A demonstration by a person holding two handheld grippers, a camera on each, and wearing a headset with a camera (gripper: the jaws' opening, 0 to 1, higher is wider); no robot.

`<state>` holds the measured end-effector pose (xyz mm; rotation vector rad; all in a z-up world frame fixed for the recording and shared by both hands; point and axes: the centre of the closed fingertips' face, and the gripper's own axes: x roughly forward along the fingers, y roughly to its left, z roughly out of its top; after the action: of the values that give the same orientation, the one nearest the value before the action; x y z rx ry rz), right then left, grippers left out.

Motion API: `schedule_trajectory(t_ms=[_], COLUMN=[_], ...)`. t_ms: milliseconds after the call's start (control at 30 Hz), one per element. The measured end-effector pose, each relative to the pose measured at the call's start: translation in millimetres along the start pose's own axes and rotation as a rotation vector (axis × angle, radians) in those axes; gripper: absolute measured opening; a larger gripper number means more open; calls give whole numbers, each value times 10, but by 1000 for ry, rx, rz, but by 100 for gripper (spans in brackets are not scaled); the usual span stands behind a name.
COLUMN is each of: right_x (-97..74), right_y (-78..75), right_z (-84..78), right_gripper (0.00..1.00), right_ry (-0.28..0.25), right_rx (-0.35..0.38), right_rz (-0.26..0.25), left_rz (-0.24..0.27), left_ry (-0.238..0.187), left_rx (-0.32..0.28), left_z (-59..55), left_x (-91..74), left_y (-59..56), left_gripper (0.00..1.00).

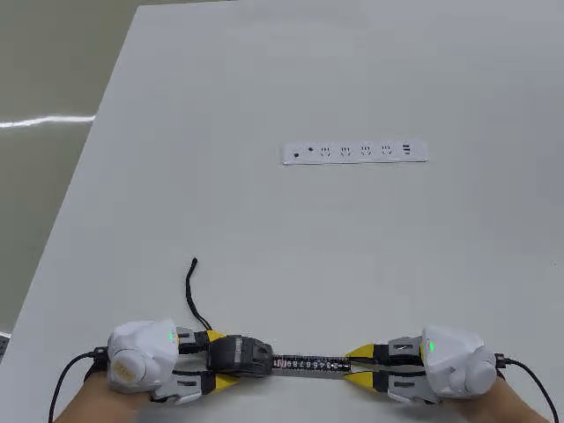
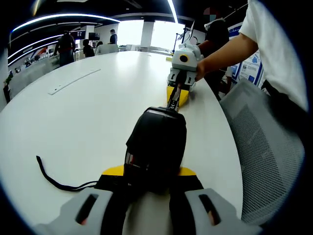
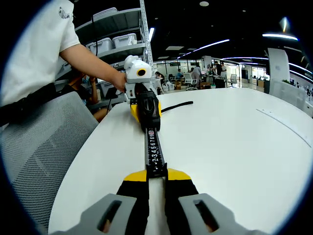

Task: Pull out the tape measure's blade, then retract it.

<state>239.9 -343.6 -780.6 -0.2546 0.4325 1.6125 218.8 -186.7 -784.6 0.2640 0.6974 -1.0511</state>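
left gripper [image 1: 220,359] sits at the near left edge of the white table [image 1: 264,229], jaws closed on the sides of the black tape measure [image 1: 240,354], yellow jaw tips pressed against the case on its near and far faces. in the left gripper view the case stands upright between the jaws, its base on the table top. right gripper [image 1: 359,365] lies at the near right, well apart from the left one, and its jaws are pinched together on the free end of the blade [image 1: 308,364]. the blade is drawn out of the case and runs straight from left to right between the two grippers, low over the table, with black numerals printed along it; in the right gripper view the numerals read along the strip towards the case. a thin black wrist strap [image 1: 196,295] trails from the left end of the tape measure, curving away across the table towards the far side, its loose tip lying flat. a white power strip [image 1: 354,152] lies farther off, towards the far right of the grippers, well apart from them. a hand holds each gripper from behind. a grey mesh chair [image 2: 264,147] stands just beside the near edge of the table, and a person in a white shirt [image 3: 39,44] is next to it.
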Motion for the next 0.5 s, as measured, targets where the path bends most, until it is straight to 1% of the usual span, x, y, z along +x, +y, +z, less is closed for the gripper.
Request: schedule_trajectory(t_ms=[433, 500], right_x=[-193, -216], right_y=[-25, -26], right_z=[-64, -85], right_gripper=[8, 8], right_ry=[-5, 3], right_rx=[18, 13], right_rz=[-14, -17], left_rz=[2, 3], left_ry=[2, 3], left_rx=[-5, -5], left_z=[6, 7], left_x=[-5, -6], left_y=[0, -1], left_gripper=[29, 29])
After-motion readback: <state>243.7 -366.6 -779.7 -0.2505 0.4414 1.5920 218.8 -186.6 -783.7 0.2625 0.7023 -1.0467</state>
